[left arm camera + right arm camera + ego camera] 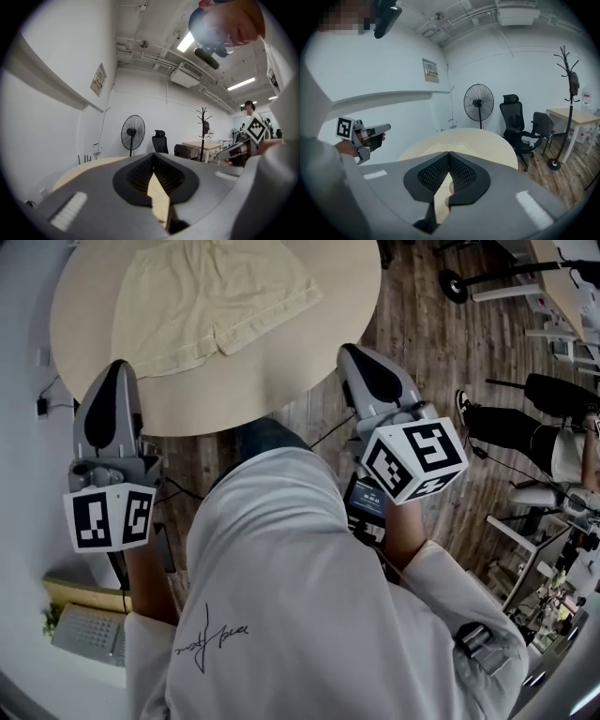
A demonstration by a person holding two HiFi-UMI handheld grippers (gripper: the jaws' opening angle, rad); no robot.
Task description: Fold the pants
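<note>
Pale yellow pants [211, 301], short-legged, lie spread flat on the round beige table [309, 343], at its far side. My left gripper [117, 367] hovers over the table's near left edge, jaws shut with nothing between them. My right gripper [349, 351] hangs just off the table's near right edge, also shut and empty. In the left gripper view the closed jaws [153, 154] point across the tabletop [89, 168]. Past the meeting tips [449, 153] in the right gripper view lies the table [487, 140], with the left gripper [361, 136] off to the left.
A white wall runs close along the table's left side. Beyond the table stand a pedestal fan [478, 103], black office chairs [513, 117] and a coat stand [567, 93]. Another person [525, 432] sits at the right on the wood floor area.
</note>
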